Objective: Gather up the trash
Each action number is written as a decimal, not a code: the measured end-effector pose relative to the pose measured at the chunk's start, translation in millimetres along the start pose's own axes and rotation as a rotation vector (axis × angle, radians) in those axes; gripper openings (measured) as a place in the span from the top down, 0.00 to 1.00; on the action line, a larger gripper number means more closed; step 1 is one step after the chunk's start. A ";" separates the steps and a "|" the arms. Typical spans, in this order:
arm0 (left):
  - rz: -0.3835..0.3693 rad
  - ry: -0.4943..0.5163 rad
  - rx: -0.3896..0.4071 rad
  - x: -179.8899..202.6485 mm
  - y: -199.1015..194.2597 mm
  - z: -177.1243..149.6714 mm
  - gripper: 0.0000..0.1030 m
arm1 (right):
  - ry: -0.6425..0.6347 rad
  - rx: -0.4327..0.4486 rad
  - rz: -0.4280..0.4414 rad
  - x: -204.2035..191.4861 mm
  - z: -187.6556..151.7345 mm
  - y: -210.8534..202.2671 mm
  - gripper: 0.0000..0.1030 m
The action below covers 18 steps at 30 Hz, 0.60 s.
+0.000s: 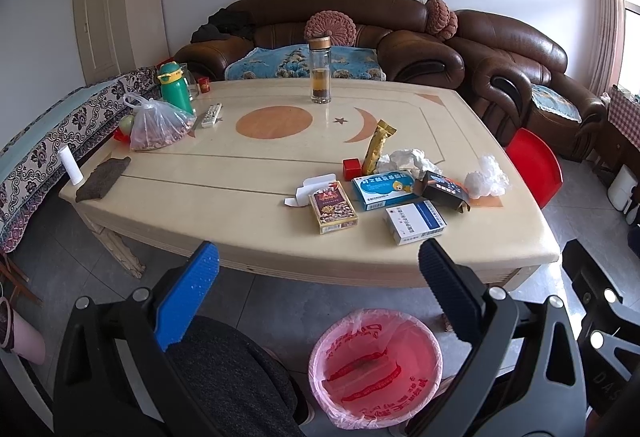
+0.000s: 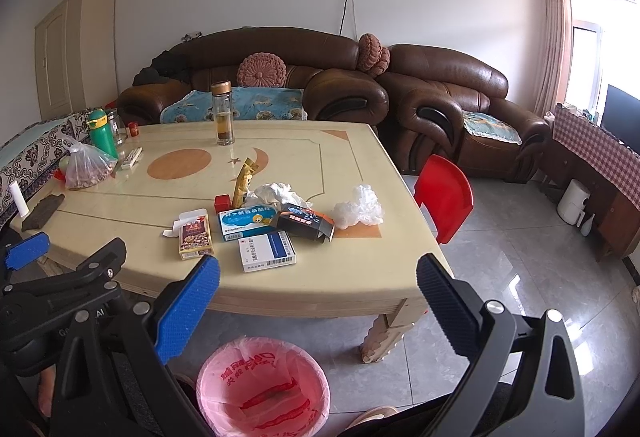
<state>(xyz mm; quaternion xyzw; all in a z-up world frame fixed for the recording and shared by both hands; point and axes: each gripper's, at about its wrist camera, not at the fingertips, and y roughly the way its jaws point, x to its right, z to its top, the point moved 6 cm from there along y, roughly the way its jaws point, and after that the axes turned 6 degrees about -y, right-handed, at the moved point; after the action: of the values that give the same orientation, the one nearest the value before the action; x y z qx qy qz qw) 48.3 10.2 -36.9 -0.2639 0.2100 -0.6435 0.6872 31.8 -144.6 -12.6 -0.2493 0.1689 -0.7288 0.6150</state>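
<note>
1. The left gripper (image 1: 318, 257) hangs wide, holding nothing, short of the table (image 1: 248, 233).
2. Boxes (image 1: 334, 208), a crumpled tissue (image 1: 410, 159) and a plastic wad (image 1: 486, 177) lie together near the table's front right.
3. The right gripper (image 2: 318, 269) gapes wide, holding nothing, above the pink-lined bin (image 2: 262, 385).

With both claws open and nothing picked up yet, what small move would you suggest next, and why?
I would probably ease the right claw forward over the white and blue box. It is the trash lying nearest the table's front edge, flat and clear of the other boxes, both claws are empty, and the pink-lined bin waits just below for the drop.
</note>
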 end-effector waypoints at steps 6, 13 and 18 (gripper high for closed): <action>0.001 0.001 -0.001 -0.4 0.1 0.4 0.05 | 0.002 -0.002 0.002 -0.4 -0.1 0.9 0.06; 0.002 0.008 -0.003 0.0 0.9 1.8 0.05 | 0.007 -0.006 0.015 -1.4 -1.8 4.8 0.06; -0.008 0.013 -0.018 3.4 6.7 5.1 0.05 | 0.019 -0.019 0.036 1.9 -3.5 14.0 0.06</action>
<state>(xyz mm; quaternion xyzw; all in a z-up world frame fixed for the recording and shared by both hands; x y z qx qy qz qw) 57.0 7.5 -37.1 -0.2667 0.2194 -0.6460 0.6808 40.9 -149.3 -22.9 -0.2449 0.1860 -0.7183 0.6240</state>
